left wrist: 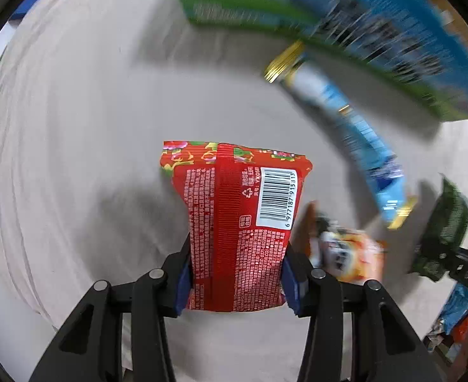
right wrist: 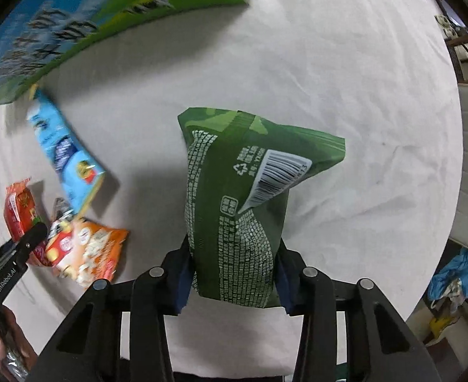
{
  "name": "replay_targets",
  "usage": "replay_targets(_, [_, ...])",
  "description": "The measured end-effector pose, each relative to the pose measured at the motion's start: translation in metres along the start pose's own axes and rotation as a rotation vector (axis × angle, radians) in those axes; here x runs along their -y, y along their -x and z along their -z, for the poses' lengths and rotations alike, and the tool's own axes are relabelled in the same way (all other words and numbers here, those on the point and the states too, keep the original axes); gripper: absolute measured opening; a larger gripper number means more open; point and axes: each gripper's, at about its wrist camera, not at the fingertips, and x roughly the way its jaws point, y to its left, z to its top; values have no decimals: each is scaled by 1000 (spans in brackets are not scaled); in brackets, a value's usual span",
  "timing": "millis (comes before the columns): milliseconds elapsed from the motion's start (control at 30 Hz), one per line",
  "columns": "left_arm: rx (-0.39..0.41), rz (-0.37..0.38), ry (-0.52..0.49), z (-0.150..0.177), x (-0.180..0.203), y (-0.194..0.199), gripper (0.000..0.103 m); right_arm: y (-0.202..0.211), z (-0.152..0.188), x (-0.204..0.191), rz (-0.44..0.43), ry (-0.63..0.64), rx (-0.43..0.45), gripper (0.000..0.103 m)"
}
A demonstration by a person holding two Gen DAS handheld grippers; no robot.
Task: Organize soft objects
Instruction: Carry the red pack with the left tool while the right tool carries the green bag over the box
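My left gripper point(left wrist: 237, 273) is shut on a red snack packet point(left wrist: 237, 210), held upright above the white cloth with its barcode side facing me. My right gripper point(right wrist: 234, 273) is shut on a green snack packet point(right wrist: 243, 197), held the same way. The green packet also shows at the right edge of the left wrist view point(left wrist: 447, 222). The red packet and the left gripper show at the left edge of the right wrist view point(right wrist: 20, 213). An orange snack bag point(right wrist: 87, 248) lies on the cloth between the two grippers; it also shows in the left wrist view point(left wrist: 345, 251).
A long blue box point(right wrist: 65, 156) lies on the white cloth point(right wrist: 329, 63) beyond the orange bag. A large blue-and-green carton point(right wrist: 74, 31) stands at the back. Clutter lies on the floor past the table's right edge point(right wrist: 457, 280).
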Motion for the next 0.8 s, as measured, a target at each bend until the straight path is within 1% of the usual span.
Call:
replay_targets(33, [15,3,-8,-1,3,12,44,16,0,3,-4,19,14,45])
replay_targets(100, [40,23,-25,-3,11,34,44,35,4,-4,-13,48,36,44])
replay_targets(167, [47,22,-40,-4,18,51,44,62,8,-13,-25,83,64,44])
replay_targets(267, [88,22,-77,-5,28,80,44,96,13,-24,-41,127,106,44])
replay_targets(333, [119,39,-103,-2,28,98,44,121,14,-29,-65,151,124,44])
replay_targets(400, [140,56,-111,0,33,115,44,138,16,-34,-72,172,152,44])
replay_targets(433, [153,67,-116,3,37,118,44,146,16,-43,-69,189,169,44])
replay_targets(467, [162,69,-119,5,43,132,44,156,15,-42,-74,194,178,44])
replay_targets(533, [182,88,-122,0,50,142,44,172,14,-44,-79,209,199,44])
replay_targets(633, [202,115,-133,-13,53,161,44,196,2,-49,-85,233,225,44])
replay_targets(700, [222,122,-142,-27,53,175,44,215,-9,-54,-86,236,244,44])
replay_targets(800, [234,122,-164,-56,57,182,44,233,-39,-59,-83,240,269,44])
